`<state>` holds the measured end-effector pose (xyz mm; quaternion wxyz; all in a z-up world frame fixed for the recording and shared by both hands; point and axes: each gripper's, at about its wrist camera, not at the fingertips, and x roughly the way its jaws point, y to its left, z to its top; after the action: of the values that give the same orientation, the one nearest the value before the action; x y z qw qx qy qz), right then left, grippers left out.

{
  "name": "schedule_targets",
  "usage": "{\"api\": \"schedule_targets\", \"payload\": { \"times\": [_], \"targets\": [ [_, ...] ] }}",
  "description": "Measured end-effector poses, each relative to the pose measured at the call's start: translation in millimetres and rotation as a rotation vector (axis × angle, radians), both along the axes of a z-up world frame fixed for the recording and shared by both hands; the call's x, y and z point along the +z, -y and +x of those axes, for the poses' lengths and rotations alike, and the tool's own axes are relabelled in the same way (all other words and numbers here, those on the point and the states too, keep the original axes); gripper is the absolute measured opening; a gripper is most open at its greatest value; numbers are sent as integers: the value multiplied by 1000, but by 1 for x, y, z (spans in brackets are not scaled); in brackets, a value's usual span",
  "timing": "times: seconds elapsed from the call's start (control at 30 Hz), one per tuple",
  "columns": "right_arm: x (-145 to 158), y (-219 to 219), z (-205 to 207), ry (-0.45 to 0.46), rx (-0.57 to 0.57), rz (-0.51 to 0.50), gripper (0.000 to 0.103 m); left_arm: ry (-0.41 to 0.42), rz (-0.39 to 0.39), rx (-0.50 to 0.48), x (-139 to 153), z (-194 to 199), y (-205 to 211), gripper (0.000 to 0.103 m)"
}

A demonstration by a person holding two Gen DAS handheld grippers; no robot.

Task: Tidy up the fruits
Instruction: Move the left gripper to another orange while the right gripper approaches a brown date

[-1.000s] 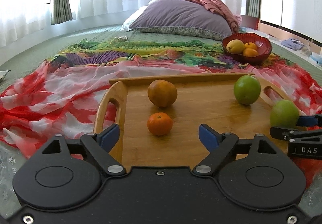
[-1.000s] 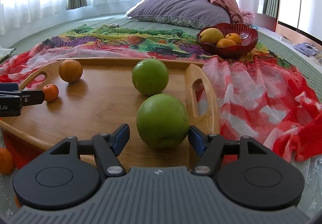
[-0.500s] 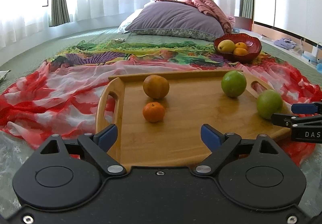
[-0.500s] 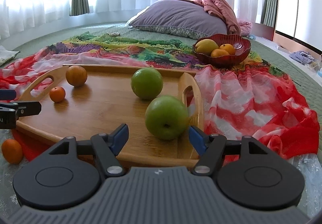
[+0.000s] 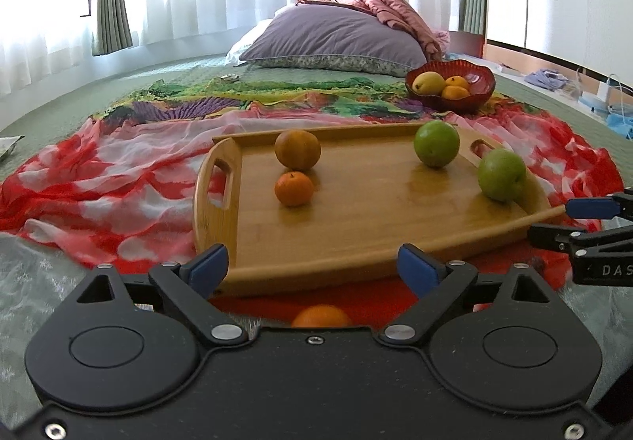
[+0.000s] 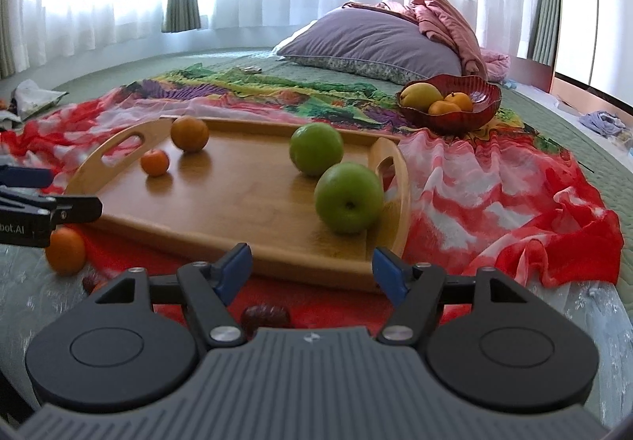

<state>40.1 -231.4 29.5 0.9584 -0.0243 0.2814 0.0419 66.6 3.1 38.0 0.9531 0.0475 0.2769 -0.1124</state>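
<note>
We hold both grippers, left [image 5: 312, 268] and right [image 6: 312, 268], spread and empty before the wooden tray [image 6: 237, 210]. Next: close on the loose orange [image 6: 65, 250] lying beside the tray.

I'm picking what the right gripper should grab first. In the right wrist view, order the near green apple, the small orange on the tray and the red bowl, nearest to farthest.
1. Green apple, just ahead, tray's right end.
2. Small orange, tray's left side.
3. Red bowl, beyond the tray, right.
</note>
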Motion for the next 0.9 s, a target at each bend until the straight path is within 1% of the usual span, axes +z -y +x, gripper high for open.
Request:
{"api": "schedule_targets", "payload": {
  "times": [0.23, 0.27, 0.33, 0.37, 0.4, 0.43, 0.5, 0.57, 0.6, 0.8, 0.9],
  "targets": [
    [-13, -9, -14, -15, 29, -10, 80, -24, 3, -6, -10, -19, -6, 92],
    [-14, -10, -16, -13, 31, -10, 80, -30, 2, -8, -12, -21, -7, 89],
    [-17, -13, -20, -7, 36, -15, 80, -44, 2, -11, -14, -24, -8, 79],
    [-17, -14, -21, -4, 36, -17, 80, -52, 1, -15, -15, -25, -9, 69],
    [-18, -15, -23, -2, 37, -19, 80, -60, 1, -20, -16, -25, -9, 63],
    [-18, -16, -23, 0, 37, -20, 79, -66, -1, -23, -17, -26, -9, 59],
    [-19, -18, -25, 0, 36, -19, 76, -74, -4, -27, -17, -26, -10, 50],
    [-20, -18, -25, -3, 36, -16, 72, -79, -6, -25, -18, -25, -9, 46],
    [-20, -19, -26, -1, 32, -15, 70, -81, -7, -23, -19, -25, -9, 44],
    [-23, -19, -26, -12, 9, 12, 51, -98, -7, -27, -24, -22, -7, 42],
    [-24, -20, -24, -19, 10, 12, 48, -94, 2, -25, -26, -22, -6, 42]
  ]
}}
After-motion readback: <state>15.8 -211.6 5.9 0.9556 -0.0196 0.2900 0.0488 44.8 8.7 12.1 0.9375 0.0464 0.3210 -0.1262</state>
